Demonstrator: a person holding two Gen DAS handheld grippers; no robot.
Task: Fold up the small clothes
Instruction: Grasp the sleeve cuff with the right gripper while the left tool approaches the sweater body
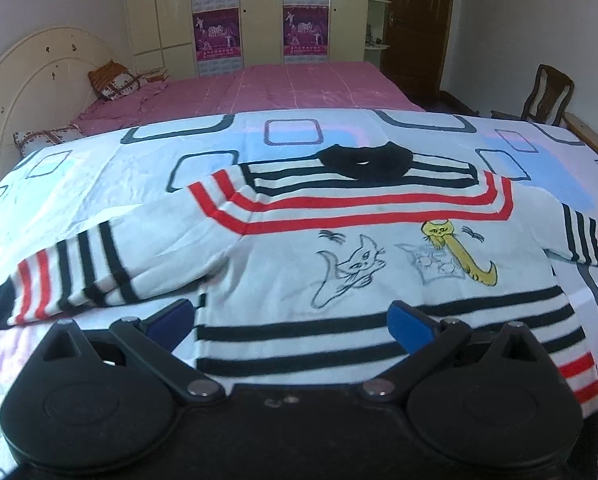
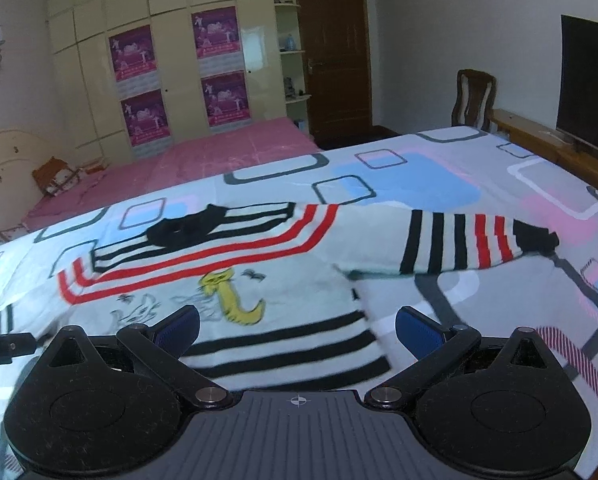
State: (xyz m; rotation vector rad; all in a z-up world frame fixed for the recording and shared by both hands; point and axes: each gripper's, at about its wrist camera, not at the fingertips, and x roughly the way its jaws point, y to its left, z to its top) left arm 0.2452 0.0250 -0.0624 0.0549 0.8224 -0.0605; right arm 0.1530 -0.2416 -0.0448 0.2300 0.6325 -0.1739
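The left gripper (image 1: pixel 291 322) hangs low over the near hem of the sweater (image 1: pixel 339 248), its blue-padded fingers (image 1: pixel 409 326) spread wide with nothing between them but the striped cloth lying underneath. The right gripper (image 2: pixel 297 330) is just as wide apart and just as empty, poised over the sweater's (image 2: pixel 259 280) lower right corner, where the black hem stripes end and the bedsheet (image 2: pixel 439 184) begins.

The sweater lies flat, front side up, on a bed covered by a white sheet (image 1: pixel 119 176) printed with rounded rectangles in blue, pink and dark grey. It is a small white knit with a black collar (image 1: pixel 365 160) at the far end, black bands across the shoulders, two red bands across the chest, and more black stripes near the hem. On the chest are an outlined cat (image 1: pixel 349 268) and a yellow cat (image 1: pixel 459 252). Both sleeves are spread out to the sides: the left sleeve (image 1: pixel 75 276) slopes toward the near left edge, and the right sleeve (image 2: pixel 459 240) stretches away to the right, each ringed in black and red and ending in a dark cuff.

At the left edge of the right wrist view, a dark piece of the other tool (image 2: pixel 3 348) pokes in.

Beyond this bed stands a second one under a pink cover (image 1: pixel 283 88), with a cream headboard (image 1: pixel 39 76) and an orange patterned pillow (image 1: pixel 113 78). A cream wardrobe (image 2: pixel 171 60) carrying magenta posters (image 2: pixel 133 54) fills the far wall beside a brown door (image 2: pixel 335 52). A wooden chair (image 2: pixel 473 98) stands to the right, and a dark television screen (image 2: pixel 589 84) sits on a low wooden unit.
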